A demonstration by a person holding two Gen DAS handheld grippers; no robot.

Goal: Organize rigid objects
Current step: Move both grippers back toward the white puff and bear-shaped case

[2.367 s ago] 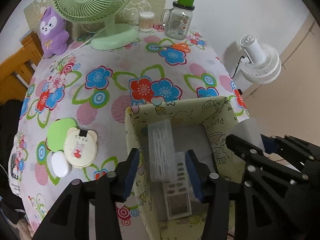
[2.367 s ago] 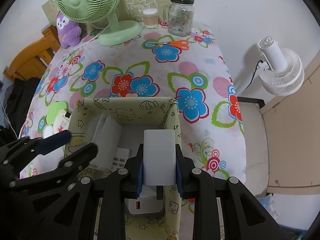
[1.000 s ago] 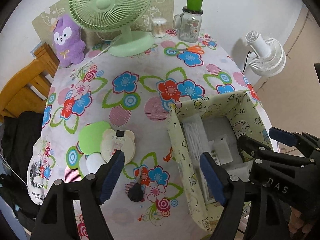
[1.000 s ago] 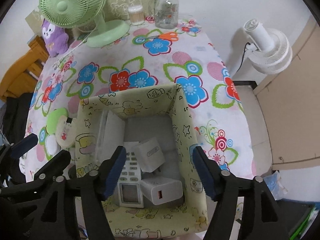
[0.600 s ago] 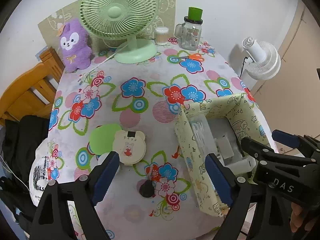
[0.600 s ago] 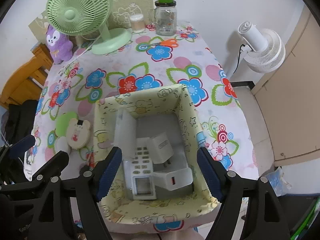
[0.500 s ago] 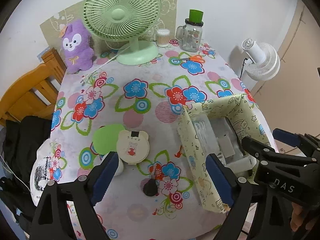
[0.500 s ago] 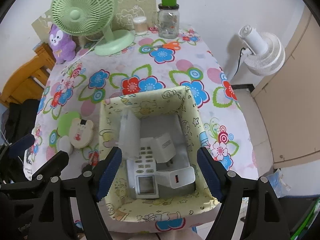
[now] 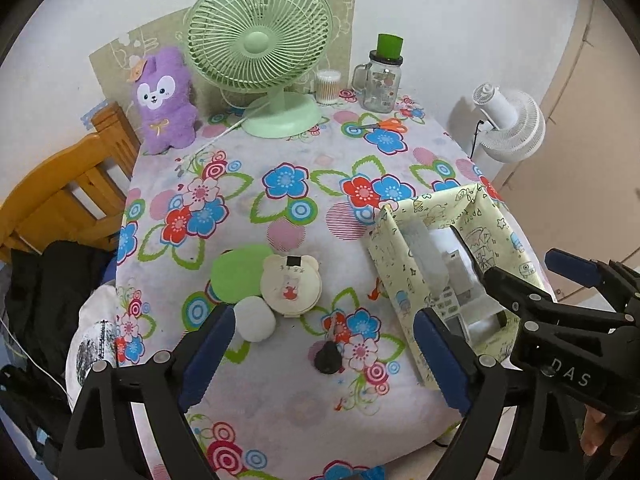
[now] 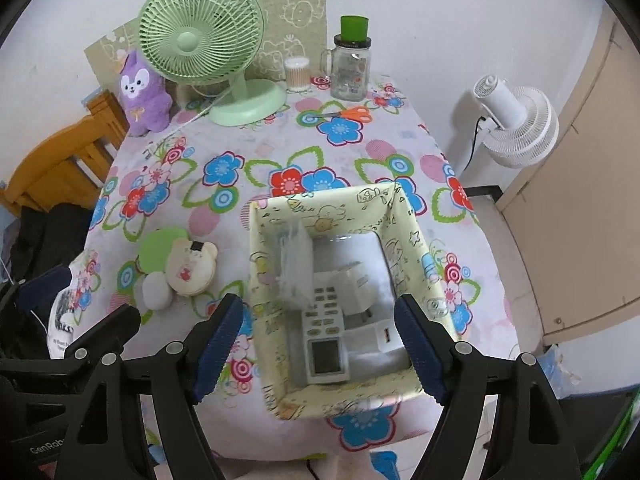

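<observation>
Yellow-printed storage box on floral tablecloth, half hidden behind right gripper in left view; remote and chargers inside, below spread empty right jaws. Left gripper wide apart, empty, beside box.

I'm looking at a pale yellow bin printed with cartoon doodles, sitting on a white tablecloth with red, blue and pink flowers. Beyond the bin, a mint-green fan and purple plush.
</observation>
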